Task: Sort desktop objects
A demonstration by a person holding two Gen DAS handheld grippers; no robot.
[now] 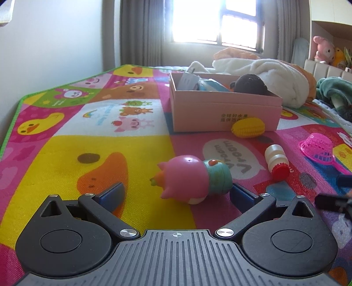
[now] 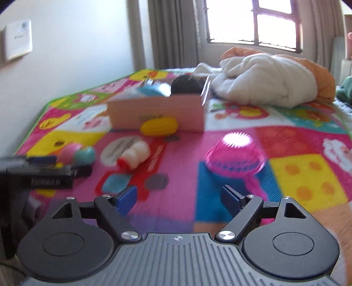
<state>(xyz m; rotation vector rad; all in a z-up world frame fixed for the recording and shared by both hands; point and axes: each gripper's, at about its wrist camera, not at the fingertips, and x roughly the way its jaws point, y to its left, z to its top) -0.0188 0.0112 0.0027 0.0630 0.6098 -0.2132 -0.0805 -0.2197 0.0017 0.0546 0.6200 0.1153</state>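
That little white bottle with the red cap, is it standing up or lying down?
Lying down. The white bottle rests on its side on the play mat, red cap toward the camera.

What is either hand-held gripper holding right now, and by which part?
Nothing. The left hand-held gripper stands open around the pink and teal toy without pressing it. The right hand-held gripper is open, short of the pink basket.

A bright bedroom behind the play mat

Sun pours through the window (image 1: pixel 214 21) with grey curtains (image 1: pixel 140 33) beside it; a rumpled white blanket (image 1: pixel 270 74) lies over something orange, plush toys (image 1: pixel 325 51) sit on a shelf at the right, and a white wall panel (image 2: pixel 18 39) hangs left.
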